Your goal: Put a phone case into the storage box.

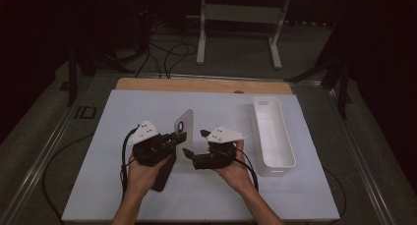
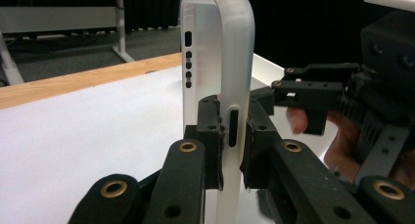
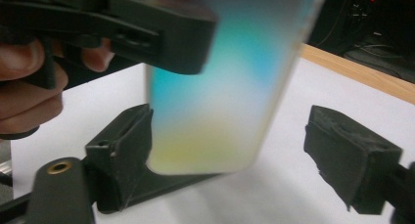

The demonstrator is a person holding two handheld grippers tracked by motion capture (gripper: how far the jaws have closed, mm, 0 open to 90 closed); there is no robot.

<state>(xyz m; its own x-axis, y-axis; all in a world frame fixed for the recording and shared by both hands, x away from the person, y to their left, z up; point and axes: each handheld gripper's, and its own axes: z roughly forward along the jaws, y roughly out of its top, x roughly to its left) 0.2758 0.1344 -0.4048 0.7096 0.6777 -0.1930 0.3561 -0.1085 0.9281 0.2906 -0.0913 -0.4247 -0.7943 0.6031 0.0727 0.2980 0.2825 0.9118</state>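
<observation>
Pinching the translucent white plastic phone case (image 2: pixel 218 62) edge-on, the left gripper (image 1: pixel 173 136) holds it upright above the white table mat (image 1: pixel 147 107). The right gripper (image 1: pixel 194 144), jaws spread, straddles its lower end. A long white plastic bin (image 1: pixel 282 161) lies right, well apart.
</observation>
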